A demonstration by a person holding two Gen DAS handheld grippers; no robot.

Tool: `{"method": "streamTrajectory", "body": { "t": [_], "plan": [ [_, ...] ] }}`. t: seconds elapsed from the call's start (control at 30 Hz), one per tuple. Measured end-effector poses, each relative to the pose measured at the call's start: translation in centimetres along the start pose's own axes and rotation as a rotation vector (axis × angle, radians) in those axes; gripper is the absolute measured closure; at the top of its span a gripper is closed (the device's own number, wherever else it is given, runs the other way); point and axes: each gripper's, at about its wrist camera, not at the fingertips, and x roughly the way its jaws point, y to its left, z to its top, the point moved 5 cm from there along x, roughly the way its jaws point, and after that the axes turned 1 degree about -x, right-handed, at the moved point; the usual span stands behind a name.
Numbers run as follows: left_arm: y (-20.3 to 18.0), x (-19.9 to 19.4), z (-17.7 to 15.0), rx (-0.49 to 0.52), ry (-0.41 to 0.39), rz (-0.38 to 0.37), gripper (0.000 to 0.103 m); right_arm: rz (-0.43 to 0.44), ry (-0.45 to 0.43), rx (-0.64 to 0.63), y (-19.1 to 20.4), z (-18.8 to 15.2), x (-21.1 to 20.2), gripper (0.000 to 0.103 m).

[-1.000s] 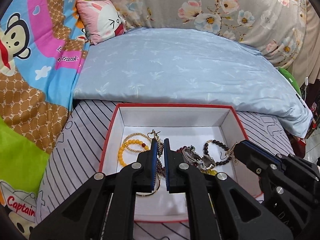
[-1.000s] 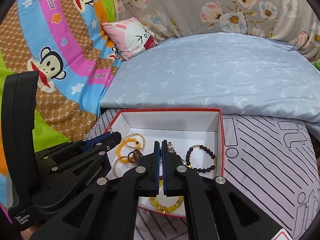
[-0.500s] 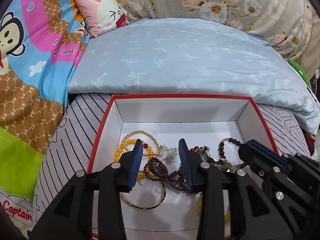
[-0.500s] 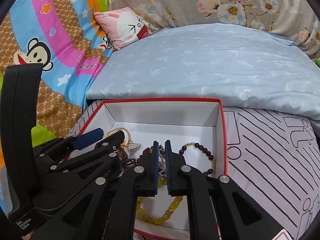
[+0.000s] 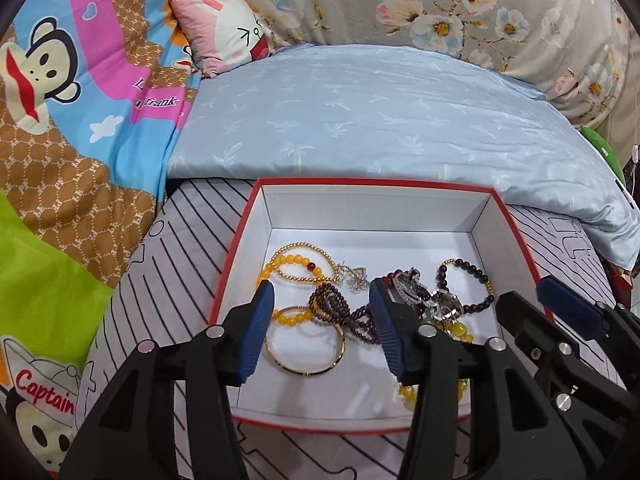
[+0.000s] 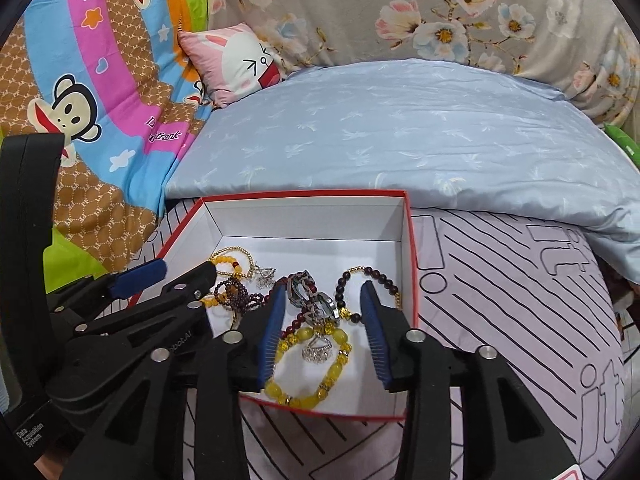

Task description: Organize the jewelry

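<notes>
The red box with white insides is sitting on a striped cloth, just in front of a big blue pillow. All the jewelry is lying inside this box.

The left gripper is hanging over the near left part of the box. Its jaws have just been opening and are now standing partly apart, gripping nothing. Under the gap between them a thin gold bangle is lying flat on the box floor, and a dark red bead string is curling across it. Farther back in the box, past the left gripper, a yellow bead bracelet and a small gold bead bracelet are lying together near the left wall.

The right gripper is hanging over the near right part of the box. Its jaws have also just been opening and are standing partly apart, with nothing pinched. Under that gap a chunky yellow bead bracelet is lying near the front wall, with a shiny silver piece on top of it. Just behind that, a watch is lying in a tangle. A dark bead bracelet is lying by the box's right wall.

A pink bunny cushion is leaning far behind the box, past the pillow.
</notes>
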Motion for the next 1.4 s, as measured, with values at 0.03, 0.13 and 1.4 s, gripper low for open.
{"method": "streamTrajectory", "body": {
  "t": [0.03,0.13,1.4],
  "plan": [
    [0.3,-0.4,-0.2,-0.006,0.001,0.001,0.055,-0.01,-0.004,0.0,0.0,-0.1,-0.3,0.052],
    [0.8,-1.3,-0.9,-0.013,-0.006,0.008,0.05,-0.018,-0.021,0.002,0.0,-0.7,-1.5,0.045],
    [3.4,-6.5,-7.4,-0.078,-0.01,0.122,0.011,-0.089,-0.026,0.034,0.7,-7.2,-6.5,0.019]
  ]
}}
